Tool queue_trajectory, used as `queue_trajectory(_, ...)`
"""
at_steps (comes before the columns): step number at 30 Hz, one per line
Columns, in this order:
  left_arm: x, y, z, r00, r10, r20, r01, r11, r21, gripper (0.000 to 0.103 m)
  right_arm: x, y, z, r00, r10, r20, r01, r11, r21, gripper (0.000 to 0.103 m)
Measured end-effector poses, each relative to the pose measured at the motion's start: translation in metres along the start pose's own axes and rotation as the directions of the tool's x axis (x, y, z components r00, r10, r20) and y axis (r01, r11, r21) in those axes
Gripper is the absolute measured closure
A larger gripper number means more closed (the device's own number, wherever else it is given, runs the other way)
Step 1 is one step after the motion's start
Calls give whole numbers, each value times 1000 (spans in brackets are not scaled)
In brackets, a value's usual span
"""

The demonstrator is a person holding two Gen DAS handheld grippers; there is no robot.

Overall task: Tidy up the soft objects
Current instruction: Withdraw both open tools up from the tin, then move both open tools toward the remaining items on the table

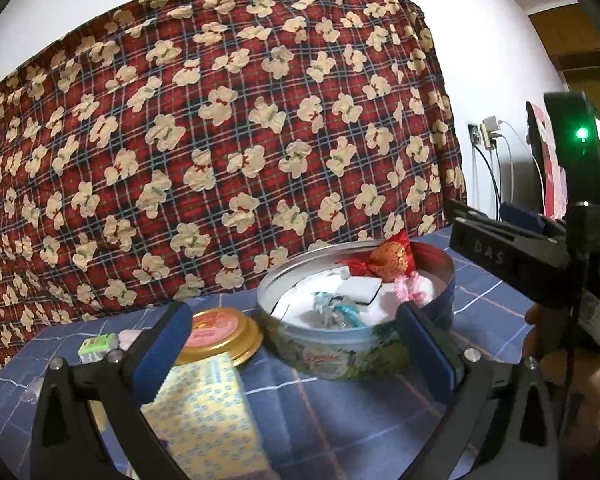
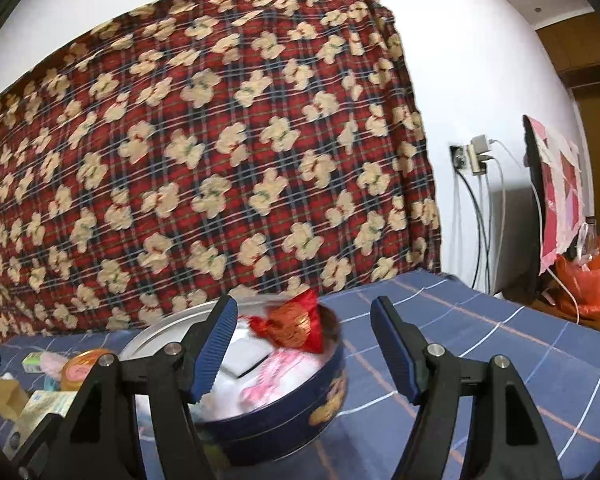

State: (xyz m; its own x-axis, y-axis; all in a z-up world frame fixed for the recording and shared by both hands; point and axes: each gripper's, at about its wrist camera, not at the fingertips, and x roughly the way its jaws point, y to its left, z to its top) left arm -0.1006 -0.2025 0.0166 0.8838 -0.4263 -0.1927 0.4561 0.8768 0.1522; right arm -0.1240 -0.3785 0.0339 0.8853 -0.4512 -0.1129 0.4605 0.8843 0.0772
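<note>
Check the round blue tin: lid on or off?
Off. The blue tin is open-topped, with a red-gold pouch and white items visible inside.

Reds, blues and creams across cloth and tins

A red tartan blanket [image 1: 228,128] carries cream bears; the surface [image 2: 480,332] is blue with white and orange grid lines. The dark blue tin [image 2: 300,412] holds a red-and-gold pouch [image 2: 296,326]. The gold lid [image 1: 224,330] has a pink centre; the box [image 1: 208,412] is yellow with blue dots.
</note>
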Motion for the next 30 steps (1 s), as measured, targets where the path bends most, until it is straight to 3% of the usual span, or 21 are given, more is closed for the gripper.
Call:
queue_trajectory(6,-16,27,-7,999,40,20,-41,999,19,0,-14,27,-7,998,62,-11,-61,998,15,32)
queue_trajectory(14,-33,87,-18,993,118,24,-118,993,-29,0,-36,83,-18,988,153,5,-153,988,-17,32)
queue_trajectory(24,-35,164,-37,970,235,-58,-240,964,-115,0,-57,151,-31,963,269,5,-268,962,-59,32)
queue_trajectory(30,-28,204,-45,957,264,-122,-281,947,-153,0,-60,184,-37,946,324,-22,-325,945,-46,32)
